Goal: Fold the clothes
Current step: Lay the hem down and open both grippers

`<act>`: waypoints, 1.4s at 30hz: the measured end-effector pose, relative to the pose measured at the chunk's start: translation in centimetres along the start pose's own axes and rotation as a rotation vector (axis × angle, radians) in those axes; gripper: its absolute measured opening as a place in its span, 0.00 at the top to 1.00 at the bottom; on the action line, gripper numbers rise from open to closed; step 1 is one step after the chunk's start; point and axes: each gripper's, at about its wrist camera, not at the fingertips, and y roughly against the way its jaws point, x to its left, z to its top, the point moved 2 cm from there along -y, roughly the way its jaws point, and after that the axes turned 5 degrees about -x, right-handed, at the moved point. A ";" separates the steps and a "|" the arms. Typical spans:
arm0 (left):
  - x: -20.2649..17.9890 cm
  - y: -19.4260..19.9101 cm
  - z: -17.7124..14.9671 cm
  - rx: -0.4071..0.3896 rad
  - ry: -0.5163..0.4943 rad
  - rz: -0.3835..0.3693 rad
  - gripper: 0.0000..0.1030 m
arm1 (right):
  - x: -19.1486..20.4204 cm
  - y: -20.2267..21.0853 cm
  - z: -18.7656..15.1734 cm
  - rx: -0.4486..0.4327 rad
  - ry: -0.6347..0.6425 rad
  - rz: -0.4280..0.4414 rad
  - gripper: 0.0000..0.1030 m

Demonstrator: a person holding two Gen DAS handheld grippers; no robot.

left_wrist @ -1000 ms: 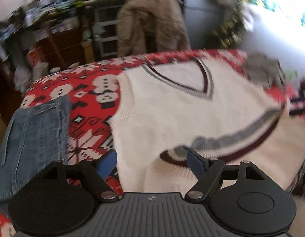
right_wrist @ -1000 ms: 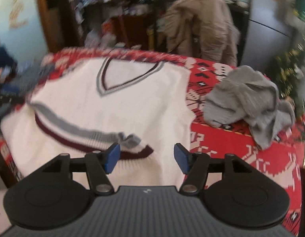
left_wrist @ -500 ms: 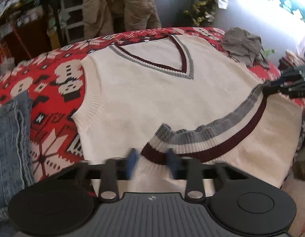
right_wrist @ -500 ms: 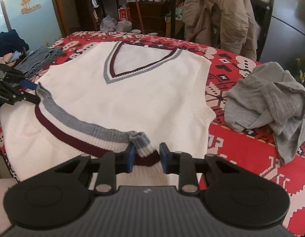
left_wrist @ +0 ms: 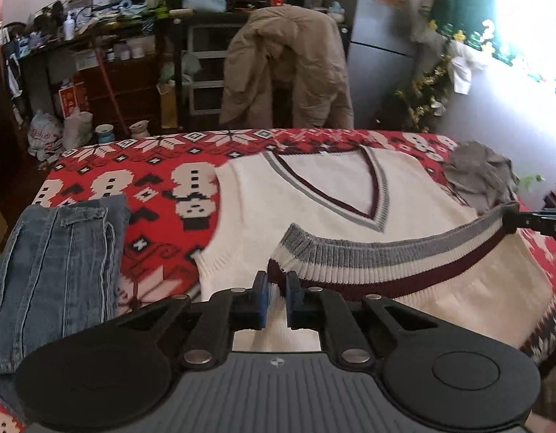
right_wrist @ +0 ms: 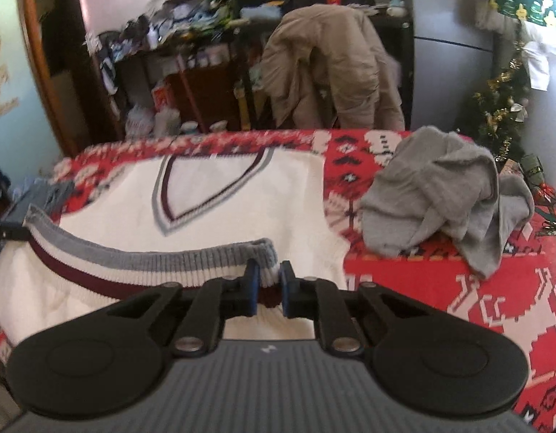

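A white V-neck knitted vest [left_wrist: 314, 209] [right_wrist: 242, 202] lies flat on a red patterned cloth, neck at the far side. Its striped grey, white and maroon hem [left_wrist: 386, 256] [right_wrist: 141, 263] is raised off the table and stretched between both grippers. My left gripper [left_wrist: 276, 292] is shut on the hem's left corner. My right gripper [right_wrist: 267, 283] is shut on the hem's right corner. Each gripper's black tip shows at the edge of the other's view, as the right one [left_wrist: 530, 218] does in the left wrist view.
Folded blue jeans [left_wrist: 51, 263] lie at the left of the table. A crumpled grey garment [right_wrist: 447, 187] [left_wrist: 480, 176] lies to the right of the vest. A chair with a tan coat [left_wrist: 288, 68] stands behind the table [left_wrist: 141, 166], before cluttered shelves.
Both grippers went from open to shut on the hem's corners, then lifted the hem, which now hangs taut between them above the vest.
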 end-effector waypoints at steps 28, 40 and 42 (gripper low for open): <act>1.7 1.9 -4.9 0.107 0.049 0.111 0.70 | -2.1 1.4 -2.1 0.056 -0.082 -0.121 0.68; 1.4 5.7 -10.3 0.131 0.166 0.111 0.73 | -3.5 8.1 -9.4 0.103 -0.208 -0.134 0.64; 1.1 5.9 -10.2 0.118 0.152 0.120 0.84 | -3.4 8.1 -9.7 0.092 -0.204 -0.132 0.64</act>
